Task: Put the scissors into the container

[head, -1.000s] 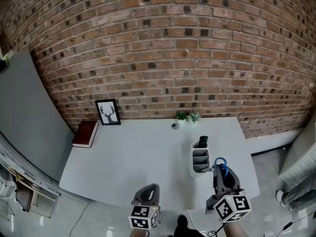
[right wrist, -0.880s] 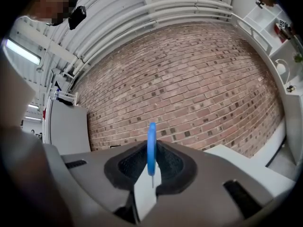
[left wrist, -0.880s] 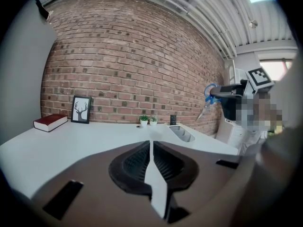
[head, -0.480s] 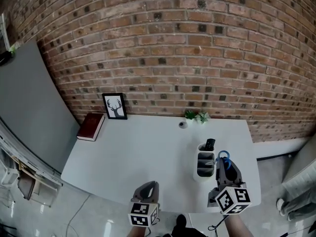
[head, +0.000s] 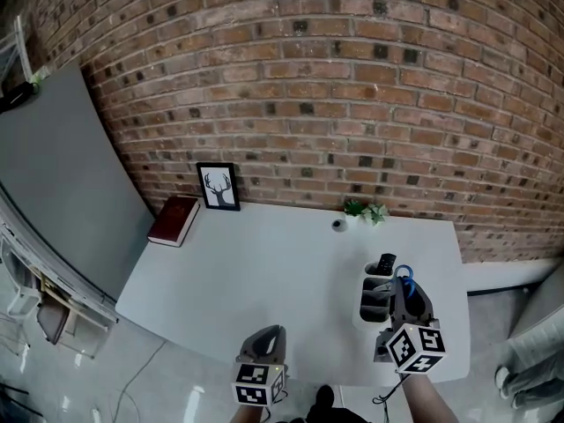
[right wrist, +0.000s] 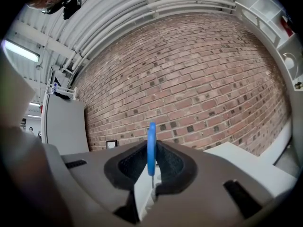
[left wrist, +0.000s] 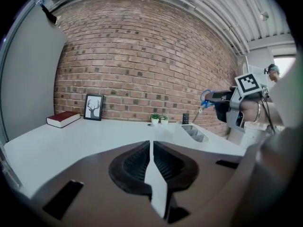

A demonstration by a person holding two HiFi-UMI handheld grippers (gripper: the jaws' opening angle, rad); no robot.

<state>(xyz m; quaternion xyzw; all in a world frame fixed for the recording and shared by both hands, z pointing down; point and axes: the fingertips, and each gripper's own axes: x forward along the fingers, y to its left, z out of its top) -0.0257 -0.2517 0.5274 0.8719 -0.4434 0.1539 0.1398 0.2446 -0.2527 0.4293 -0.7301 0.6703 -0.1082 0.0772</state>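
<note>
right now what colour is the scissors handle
Blue; the scissors handle shows best in the right gripper view.

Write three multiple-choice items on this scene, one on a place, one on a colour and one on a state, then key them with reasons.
1. Where on the table does the red book lie?
A. Near right corner
B. Far left, beside the framed picture
C. The middle

2. What colour is the scissors' handle?
A. Blue
B. Yellow
C. Black

3. What state is the right gripper in?
A. Open, empty
B. Shut on the scissors
C. Open, round the book

Key:
1 B, the head view shows it by the frame near the wall.
2 A, a blue loop stands between the jaws.
3 B, the right gripper view shows the jaws clamping the handle.
</note>
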